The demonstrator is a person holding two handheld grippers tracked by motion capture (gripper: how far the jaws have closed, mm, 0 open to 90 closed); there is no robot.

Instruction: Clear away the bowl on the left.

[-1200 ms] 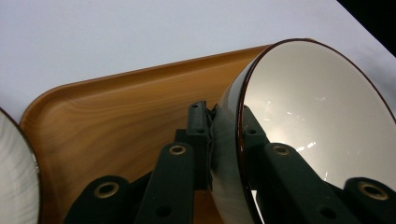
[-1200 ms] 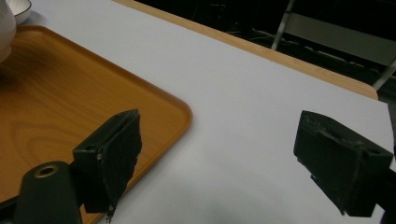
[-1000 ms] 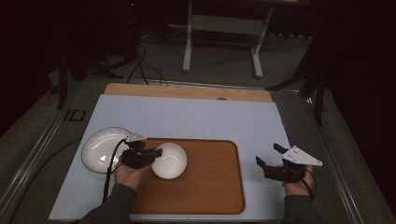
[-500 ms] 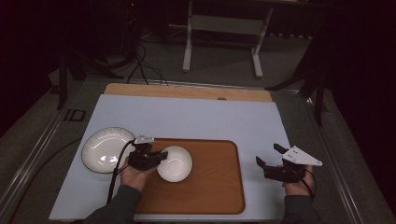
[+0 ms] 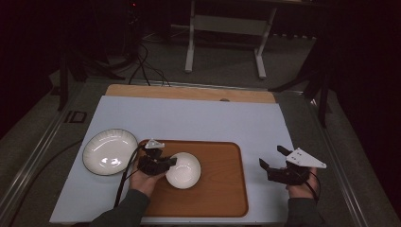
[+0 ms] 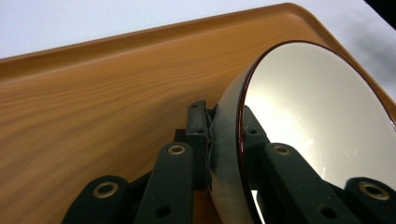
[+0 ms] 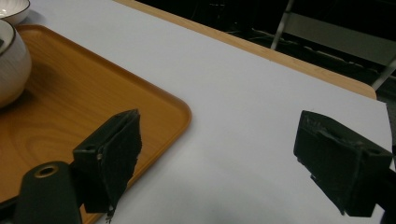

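The left gripper (image 5: pixel 163 163) is held low over the near left part of the tray (image 5: pixel 222 189), the forearm entering from the bottom edge and the jaws pointing rightward. The jaws are clamped narrowly on the rim of a bowl (image 5: pixel 183 169), one jaw inside and one outside the wall, as seen in the left gripper view (image 6: pixel 224 154). The bowl is positioned on the tray's left half; in the left gripper view it appears tilted against the tray, though whether it is raised off the tray cannot be told. The right gripper (image 5: pixel 275 164) is held beyond the tray's right edge, over the tabletop (image 5: pixel 189 118), its jaws spread wide with nothing between them.

The bowl is round and white, glossy inside, with a thin dark rim line (image 6: pixel 322 107). The tray is rectangular, wood-grained orange-brown, with rounded corners and a raised lip. A white ribbed plate (image 5: pixel 109 151) with a dark rim lies just left of the tray. The tabletop is covered by a pale matte sheet.
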